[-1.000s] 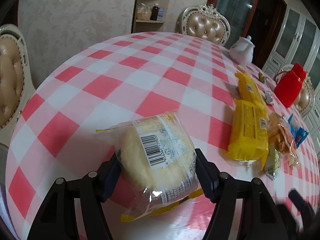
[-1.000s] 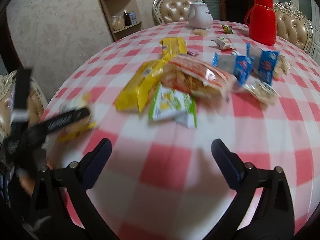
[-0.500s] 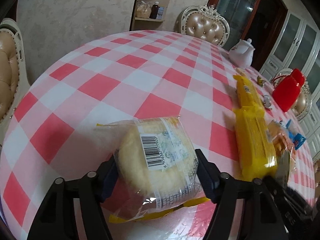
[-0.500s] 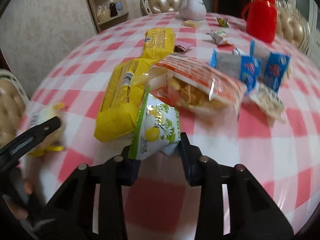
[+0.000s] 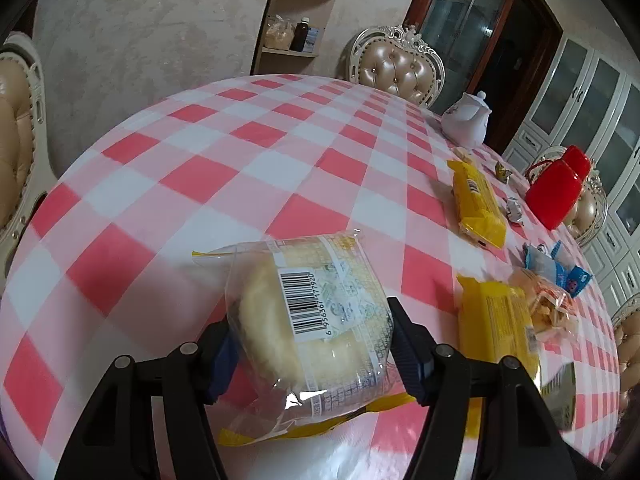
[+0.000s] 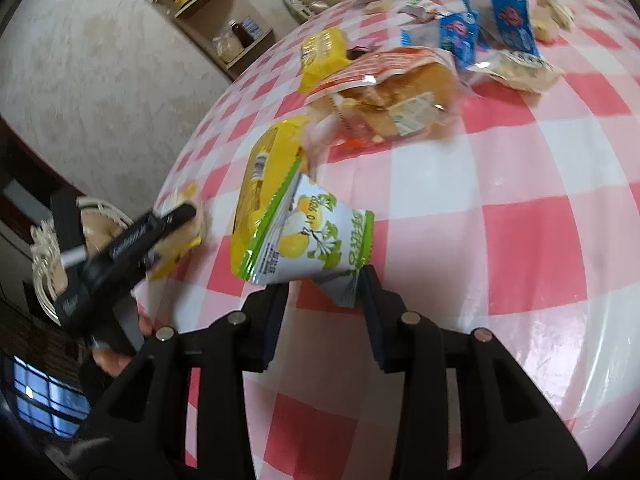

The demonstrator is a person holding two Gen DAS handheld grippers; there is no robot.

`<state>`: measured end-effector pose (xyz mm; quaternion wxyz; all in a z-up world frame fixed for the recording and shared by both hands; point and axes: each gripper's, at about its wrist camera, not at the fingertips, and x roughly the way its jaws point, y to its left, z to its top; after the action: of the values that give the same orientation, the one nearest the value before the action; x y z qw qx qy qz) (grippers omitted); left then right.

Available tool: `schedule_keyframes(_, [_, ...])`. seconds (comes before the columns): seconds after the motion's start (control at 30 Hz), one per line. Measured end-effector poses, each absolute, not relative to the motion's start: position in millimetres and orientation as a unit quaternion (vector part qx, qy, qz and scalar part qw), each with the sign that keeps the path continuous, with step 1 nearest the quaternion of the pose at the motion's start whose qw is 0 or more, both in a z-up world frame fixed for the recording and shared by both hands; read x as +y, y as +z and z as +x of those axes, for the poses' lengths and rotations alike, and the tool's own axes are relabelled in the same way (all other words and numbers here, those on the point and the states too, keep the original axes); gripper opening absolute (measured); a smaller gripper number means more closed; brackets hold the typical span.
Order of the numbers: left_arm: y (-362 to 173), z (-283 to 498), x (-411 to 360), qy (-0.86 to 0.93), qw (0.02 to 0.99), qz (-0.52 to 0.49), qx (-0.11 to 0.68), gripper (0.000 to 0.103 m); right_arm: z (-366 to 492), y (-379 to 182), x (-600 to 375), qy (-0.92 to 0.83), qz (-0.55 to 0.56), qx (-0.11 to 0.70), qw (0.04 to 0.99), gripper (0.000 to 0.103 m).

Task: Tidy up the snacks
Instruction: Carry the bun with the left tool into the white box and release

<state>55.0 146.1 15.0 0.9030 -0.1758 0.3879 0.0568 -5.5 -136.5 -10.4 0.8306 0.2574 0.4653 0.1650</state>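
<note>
Tongs both loaded: left gripper [image 5: 310, 344] pinches cake packet [image 5: 308, 320], right gripper [image 6: 324, 300] pinches lemon pouch [image 6: 308, 236], snack pile far right

Each camera sat low behind its own fingers, close above the table [image 5: 248, 152]. Both looked across the yellow packet [image 5: 494, 320] [image 6: 264, 168] toward the shelf wall.

**Snack tally on the checked surface**

Two long yellow packs [image 5: 478, 202] [image 5: 496, 328], two blue-and-white packets [image 6: 460, 34] [image 6: 512, 16], one orange-striped bag [image 6: 384, 92], one wrapped round cake [image 5: 308, 320], one green-and-white lemon pouch [image 6: 308, 240]; one red flask [image 5: 556, 192], one white teapot [image 5: 468, 120].
</note>
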Motion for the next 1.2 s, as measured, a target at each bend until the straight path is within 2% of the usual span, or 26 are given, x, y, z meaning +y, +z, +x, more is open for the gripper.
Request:
schedule_keyframes(0.07, [18, 43, 148, 0.059, 0.904, -0.184, 0.382, 0.066, -5, -10, -139, 0.172, 0.276, 0.460, 0.826, 0.058])
schedule_keyframes(0.13, [25, 28, 149, 0.063, 0.910, -0.186, 0.366, 0.066, -3, -6, -133, 0.156, 0.247, 0.451, 0.844, 0.059])
schedule_keyframes(0.2, [33, 13, 149, 0.065, 0.915, -0.189, 0.351, 0.066, -1, -2, -128, 0.145, 0.223, 0.446, 0.855, 0.056])
schedule_keyframes(0.27, [43, -5, 150, 0.062, 0.919, -0.194, 0.336, 0.066, -2, 0, -129, 0.138, 0.218, 0.438, 0.861, 0.039])
schedule_keyframes(0.47, [74, -41, 157, 0.059, 0.929, -0.196, 0.307, 0.066, -19, 14, -160, 0.130, 0.262, 0.386, 0.875, 0.037])
schedule_keyframes(0.63, [103, -74, 169, 0.057, 0.940, -0.174, 0.287, 0.066, -32, 31, -146, 0.186, 0.257, 0.356, 0.879, 0.037])
schedule_keyframes(1.2, [82, -180, 248, 0.111, 0.932, -0.118, 0.324, 0.066, -87, 19, 37, 0.397, 0.133, 0.406, 0.813, 0.037])
